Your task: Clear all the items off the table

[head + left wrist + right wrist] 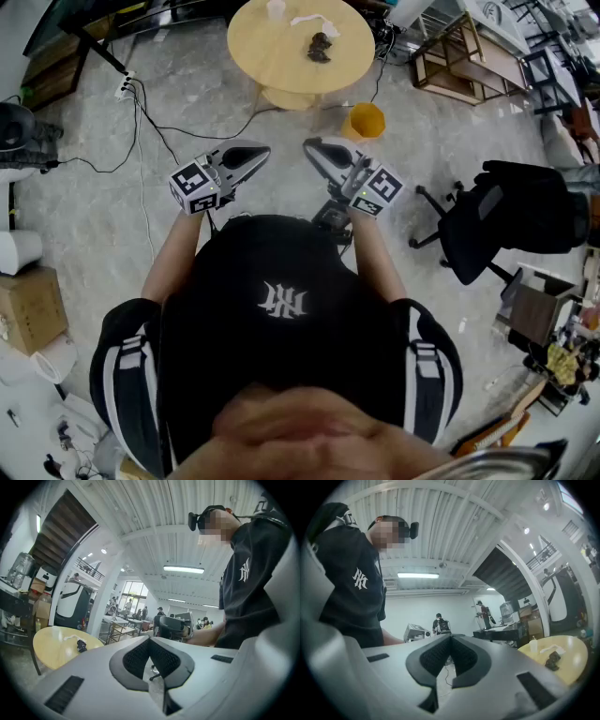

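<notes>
The left gripper [261, 152] and right gripper [312, 147], both clenched on nothing, sit well short of the round table [267, 66] ahead, where a dark lump [320, 47], possibly cloth, lies slightly nearer the right one.

White "NY" monogram [359, 579], seemingly, on black shirt [344, 603].

Grey marble floor [84, 246], black office chair [508, 221], white ribbed ceiling [140, 508]

Head view looks steeply down; all three views share the table [267, 56] [51, 646] [568, 657].
</notes>
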Demonstrator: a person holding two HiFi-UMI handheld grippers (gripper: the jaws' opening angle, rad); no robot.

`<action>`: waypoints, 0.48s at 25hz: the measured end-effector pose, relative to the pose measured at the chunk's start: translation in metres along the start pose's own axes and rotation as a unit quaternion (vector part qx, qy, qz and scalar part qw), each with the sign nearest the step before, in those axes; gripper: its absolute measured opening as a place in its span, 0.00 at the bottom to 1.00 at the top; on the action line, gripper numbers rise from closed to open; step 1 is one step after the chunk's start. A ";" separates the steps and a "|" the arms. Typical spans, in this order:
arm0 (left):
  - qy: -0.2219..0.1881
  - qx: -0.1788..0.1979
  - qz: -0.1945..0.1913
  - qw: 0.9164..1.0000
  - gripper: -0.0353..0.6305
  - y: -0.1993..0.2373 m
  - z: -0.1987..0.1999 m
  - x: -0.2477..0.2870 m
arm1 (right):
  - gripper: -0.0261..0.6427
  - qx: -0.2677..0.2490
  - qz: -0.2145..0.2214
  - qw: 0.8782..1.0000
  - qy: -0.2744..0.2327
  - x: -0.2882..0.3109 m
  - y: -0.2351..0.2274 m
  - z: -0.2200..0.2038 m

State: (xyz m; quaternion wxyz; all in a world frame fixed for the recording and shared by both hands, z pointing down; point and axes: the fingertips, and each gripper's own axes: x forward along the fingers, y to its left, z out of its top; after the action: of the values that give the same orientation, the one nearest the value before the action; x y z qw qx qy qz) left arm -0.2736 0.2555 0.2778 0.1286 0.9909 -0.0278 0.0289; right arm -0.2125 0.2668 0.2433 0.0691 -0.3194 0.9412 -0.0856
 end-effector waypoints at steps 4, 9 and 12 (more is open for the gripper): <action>0.003 0.005 0.002 1.000 0.07 0.001 0.000 0.005 | 0.04 -0.009 0.007 1.000 0.004 0.002 -0.003 0.002; 0.003 0.010 0.007 1.000 0.07 -0.001 0.002 0.008 | 0.04 -0.012 0.010 1.000 0.002 0.001 -0.007 0.006; 0.003 0.008 0.011 1.000 0.07 0.000 0.001 0.010 | 0.04 -0.011 0.009 1.000 0.001 -0.004 -0.009 0.006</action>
State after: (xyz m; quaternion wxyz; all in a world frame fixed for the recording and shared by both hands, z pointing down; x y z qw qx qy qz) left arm -0.2637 0.2553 0.2778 0.1205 0.9914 -0.0377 0.0337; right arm -0.2032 0.2617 0.2397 0.0653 -0.3119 0.9449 -0.0753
